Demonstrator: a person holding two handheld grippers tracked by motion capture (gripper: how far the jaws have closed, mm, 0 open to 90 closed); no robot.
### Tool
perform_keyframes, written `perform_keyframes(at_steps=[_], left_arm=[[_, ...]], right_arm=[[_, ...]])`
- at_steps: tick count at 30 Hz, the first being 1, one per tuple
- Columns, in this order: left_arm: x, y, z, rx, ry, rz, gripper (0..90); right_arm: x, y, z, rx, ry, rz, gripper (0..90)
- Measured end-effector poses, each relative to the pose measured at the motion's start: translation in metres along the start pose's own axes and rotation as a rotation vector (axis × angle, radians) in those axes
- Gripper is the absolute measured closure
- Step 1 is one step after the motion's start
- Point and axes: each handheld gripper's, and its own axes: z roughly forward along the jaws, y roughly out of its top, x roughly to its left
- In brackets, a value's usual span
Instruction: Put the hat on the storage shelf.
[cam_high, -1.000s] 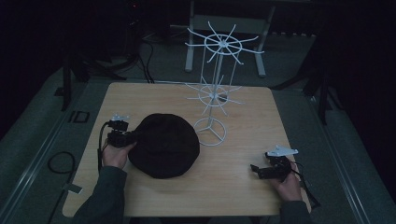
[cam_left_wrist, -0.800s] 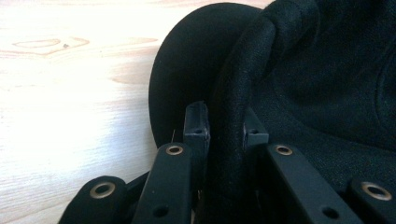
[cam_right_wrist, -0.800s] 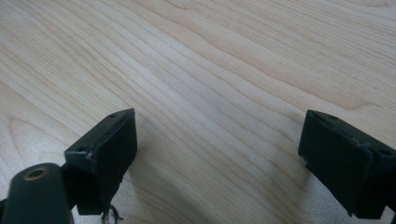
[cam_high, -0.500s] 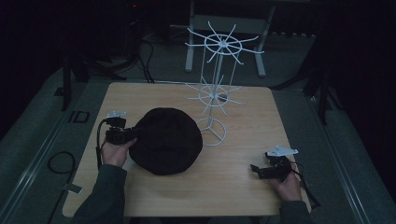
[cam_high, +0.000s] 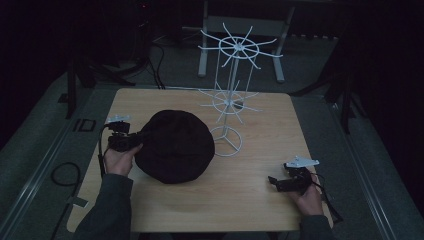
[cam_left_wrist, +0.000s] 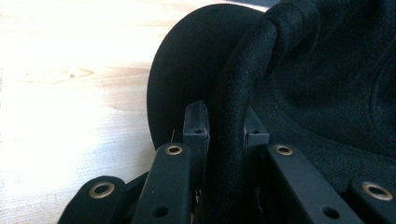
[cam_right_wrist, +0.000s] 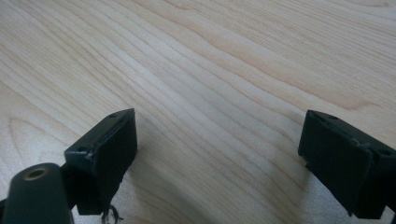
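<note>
A black hat (cam_high: 175, 145) lies on the wooden table (cam_high: 260, 200), left of centre, raised a little on its left side. My left gripper (cam_high: 131, 141) is shut on the hat's left rim. In the left gripper view the rim (cam_left_wrist: 229, 140) stands pinched between the two jaws, and the hat's crown (cam_left_wrist: 336, 93) rises to the right. My right gripper (cam_high: 274, 182) rests low at the table's front right, open. Bare wood (cam_right_wrist: 219, 84) shows between its wide-apart pads (cam_right_wrist: 112, 144).
A white wire display stand (cam_high: 229, 100) with two tiers of spokes stands on a ring base just right of the hat, at mid-table. Dark floor, cables and a metal frame surround the table.
The hat has shifted up and to the right with my left gripper, toward the stand's base. The right gripper has stayed in place.
</note>
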Motion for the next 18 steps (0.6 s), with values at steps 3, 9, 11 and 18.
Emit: perform_keyframes(at_steps=[3,9,11,18], left_arm=[[0.000,0.003,-0.004,-0.013,-0.012,-0.003,78.9],[0.001,0.008,-0.011,-0.033,-0.026,-0.018,78.8],[0.002,0.009,-0.013,-0.038,-0.028,-0.023,78.8],[0.004,0.014,-0.020,-0.067,-0.043,-0.036,78.8]], right_arm=[[0.000,0.000,0.000,0.000,0.000,0.000,11.5],[0.000,0.000,0.000,0.000,0.000,0.000,11.5],[0.000,0.000,0.000,0.000,0.000,0.000,11.5],[0.000,0.000,0.000,0.000,0.000,0.000,11.5]])
